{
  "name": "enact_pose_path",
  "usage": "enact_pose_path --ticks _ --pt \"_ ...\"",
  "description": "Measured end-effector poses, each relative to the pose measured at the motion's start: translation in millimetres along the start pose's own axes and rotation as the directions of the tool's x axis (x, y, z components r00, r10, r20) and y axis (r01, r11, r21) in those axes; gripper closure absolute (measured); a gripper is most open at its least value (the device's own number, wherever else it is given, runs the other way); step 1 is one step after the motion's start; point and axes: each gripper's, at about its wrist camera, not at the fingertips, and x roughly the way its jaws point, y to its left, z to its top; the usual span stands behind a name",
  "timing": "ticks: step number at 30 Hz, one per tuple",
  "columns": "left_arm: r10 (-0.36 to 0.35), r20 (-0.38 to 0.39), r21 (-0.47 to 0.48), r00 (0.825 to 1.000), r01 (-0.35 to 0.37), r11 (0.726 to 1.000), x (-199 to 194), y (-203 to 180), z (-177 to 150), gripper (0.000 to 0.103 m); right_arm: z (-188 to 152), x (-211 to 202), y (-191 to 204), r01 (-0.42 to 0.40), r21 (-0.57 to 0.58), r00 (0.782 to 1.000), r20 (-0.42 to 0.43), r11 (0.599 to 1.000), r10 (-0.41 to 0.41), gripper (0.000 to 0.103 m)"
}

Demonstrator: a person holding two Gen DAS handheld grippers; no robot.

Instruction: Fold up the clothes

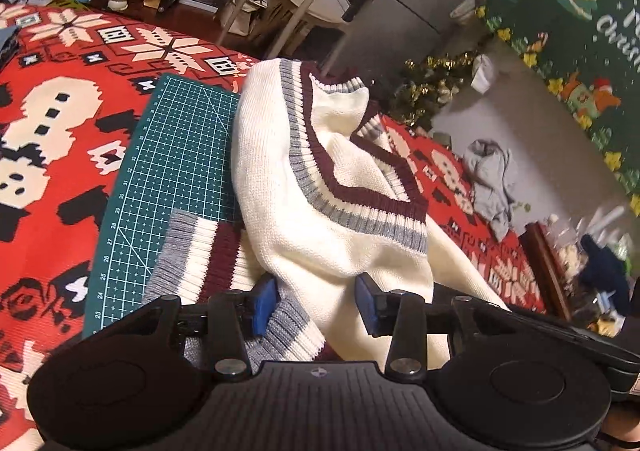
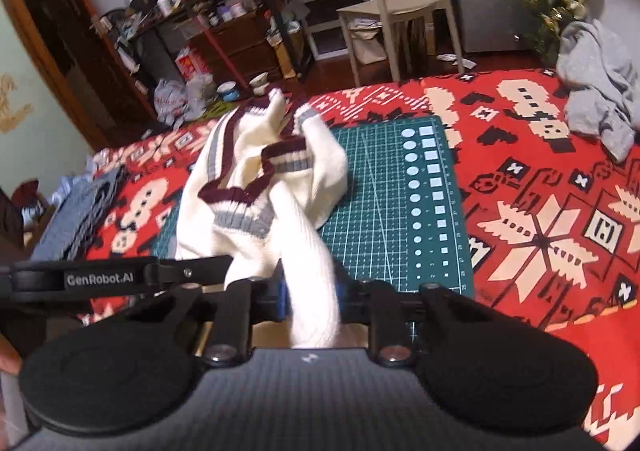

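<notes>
While the left wrist view looks down over a cream knit V-neck sweater with maroon and grey ribbed trim, the left gripper has its blue pads set part-way apart with a bunched fold of cream knit between them; whether the pads truly press on that fold I cannot tell. The sweater lies rumpled across a green cutting mat on a red patterned spread, its V-neck pointing down toward the camera and its collar end lifted away from it, so the long axis runs roughly from the gripper up the picture. A ribbed striped hem or cuff lies flat on the mat just left of the gripper. From the right wrist view, the right gripper is pinching a rope-like twist of cream knit, likely a sleeve, which stretches from the pads up to the heaped body of the sweater on the mat; here the V points toward the camera too. A grey garment sits crumpled well apart at the right. By my judgement the knit is soft, light, stretchy and prone to sagging, so it wants holding at firmer ribbed edges such as hem corners or shoulders, and spreading flat before any fold.
</notes>
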Motion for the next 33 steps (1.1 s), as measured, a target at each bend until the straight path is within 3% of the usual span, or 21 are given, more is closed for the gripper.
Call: enact_pose_path --ticks 3,5,10,14,18,21,25,30,33 --pt "0.001 0.033 -0.026 0.999 0.000 1.000 -1.5 2.4 0.4 0.090 4.1 -7.2 0.6 -0.010 0.018 0.999 0.041 1.000 0.009 0.087" --pt "0.008 0.060 -0.041 0.998 -0.005 0.999 -4.4 -0.2 0.5 0.094 7.2 -13.8 1.9 -0.007 0.020 0.997 0.071 1.000 0.006 0.087" --pt "0.055 0.159 0.006 0.986 -0.056 0.998 -25.5 -18.2 4.1 0.095 11.6 -29.3 1.1 0.012 0.023 0.992 0.125 1.000 -0.014 0.088" --pt "0.049 0.243 -0.009 0.969 -0.048 0.999 -48.8 -20.9 10.5 0.096 16.7 -45.1 -10.7 -0.058 0.122 0.983 0.180 0.991 0.035 0.088" --pt "0.027 0.310 -0.002 0.950 -0.028 1.000 -63.3 -28.3 25.4 0.096 23.7 -44.6 -1.5 -0.038 0.094 0.974 0.225 0.995 0.016 0.089" --pt "0.048 0.336 0.032 0.941 -0.063 0.998 -60.3 -33.3 41.2 0.096 33.5 -36.0 7.7 -0.019 0.055 0.969 0.247 0.998 0.005 0.089" --pt "0.036 0.342 0.031 0.939 -0.050 0.998 -51.2 -31.5 71.6 0.096 54.5 -22.8 10.8 -0.011 0.033 0.961 0.276 0.999 0.001 0.089" --pt "0.046 0.369 0.168 0.928 -0.116 0.979 -38.3 -41.9 95.2 0.096 83.0 -1.5 6.9 -0.022 0.035 0.950 0.313 0.999 0.010 0.089" --pt "0.066 0.346 0.200 0.936 -0.143 0.969 -19.9 -33.9 98.8 0.096 94.7 19.8 5.0 -0.008 0.007 0.952 0.305 1.000 0.005 0.088"
